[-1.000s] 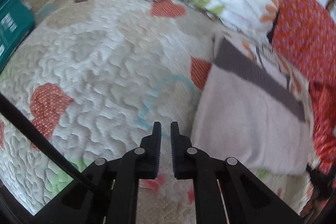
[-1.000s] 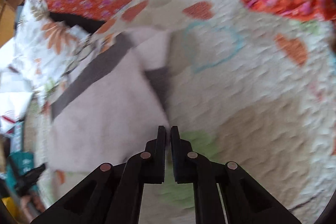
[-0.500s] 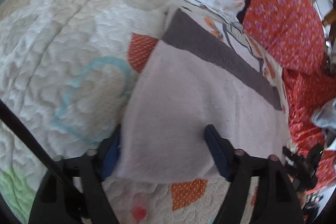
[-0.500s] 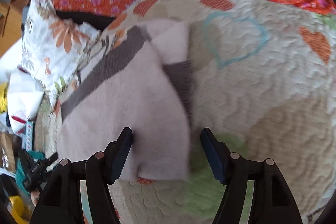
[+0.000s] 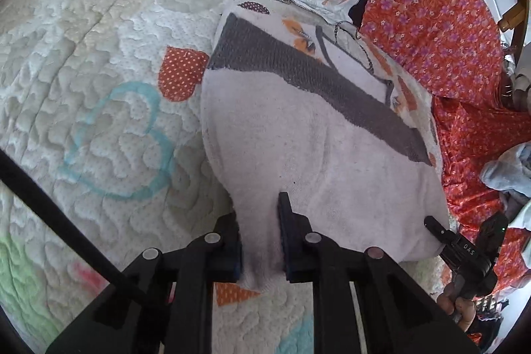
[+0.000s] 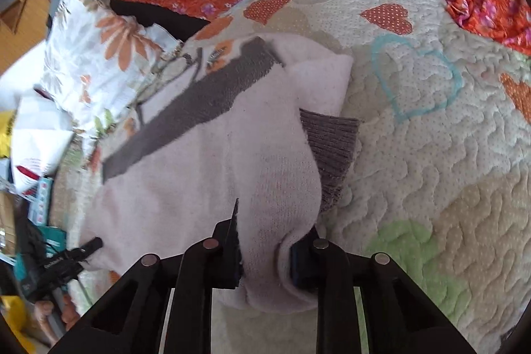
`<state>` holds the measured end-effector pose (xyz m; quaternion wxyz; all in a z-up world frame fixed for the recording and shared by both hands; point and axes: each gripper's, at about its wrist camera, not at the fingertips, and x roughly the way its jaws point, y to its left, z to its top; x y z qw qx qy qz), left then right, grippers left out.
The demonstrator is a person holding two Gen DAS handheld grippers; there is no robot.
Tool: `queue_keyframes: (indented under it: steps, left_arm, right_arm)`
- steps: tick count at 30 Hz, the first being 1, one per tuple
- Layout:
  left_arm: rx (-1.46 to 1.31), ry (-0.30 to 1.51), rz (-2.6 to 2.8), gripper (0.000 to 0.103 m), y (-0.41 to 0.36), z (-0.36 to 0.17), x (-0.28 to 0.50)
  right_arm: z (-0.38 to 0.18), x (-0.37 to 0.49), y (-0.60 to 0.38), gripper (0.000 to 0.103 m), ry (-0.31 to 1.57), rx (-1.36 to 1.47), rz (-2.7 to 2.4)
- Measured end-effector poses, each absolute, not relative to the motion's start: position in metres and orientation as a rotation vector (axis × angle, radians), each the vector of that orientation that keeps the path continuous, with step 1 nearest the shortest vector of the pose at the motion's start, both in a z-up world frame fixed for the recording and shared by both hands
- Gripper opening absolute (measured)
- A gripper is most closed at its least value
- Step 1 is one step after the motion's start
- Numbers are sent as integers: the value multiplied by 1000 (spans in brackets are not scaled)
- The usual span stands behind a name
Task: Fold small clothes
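The sweater (image 5: 315, 161) lies partly folded on the quilt (image 5: 99, 88); we have our left gripper (image 5: 260, 241) and right gripper (image 6: 265, 254) each pinching a near corner, so the last fold seems left.

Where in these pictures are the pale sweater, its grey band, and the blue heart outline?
pale sweater (image 5: 298, 155), left wrist view, middle of body.
grey band (image 5: 298, 72), left wrist view, mid-strip.
blue heart outline (image 6: 454, 78), right wrist view, right edge.
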<state>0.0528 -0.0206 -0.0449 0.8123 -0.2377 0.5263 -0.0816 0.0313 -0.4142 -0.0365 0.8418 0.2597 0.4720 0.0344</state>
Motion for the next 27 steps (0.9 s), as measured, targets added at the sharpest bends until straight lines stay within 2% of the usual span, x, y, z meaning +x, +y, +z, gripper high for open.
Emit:
queue_keyframes:
  steps: [10, 12, 16, 20, 25, 27]
  left_arm:
    - [-405, 1197, -159, 18, -11, -52, -38]
    - [-418, 1188, -156, 24, -7, -53, -42]
    - [-448, 1118, -138, 28, 4, -39, -50]
    - [-459, 1014, -97, 55, 14, -22, -65]
    - [-455, 921, -2, 64, 25, -8, -67]
    - [-491, 902, 10, 72, 31, -5, -67]
  right_arm:
    - [-45, -44, -415, 23, 1096, 511, 149]
    - [-52, -51, -414, 26, 1114, 484, 146]
    - [-52, -61, -421, 37, 1093, 519, 122]
    - [-48, -73, -432, 48, 1060, 547, 74]
    - [-40, -79, -446, 50, 1008, 548, 18]
    - [-29, -86, -452, 50, 957, 545, -38]
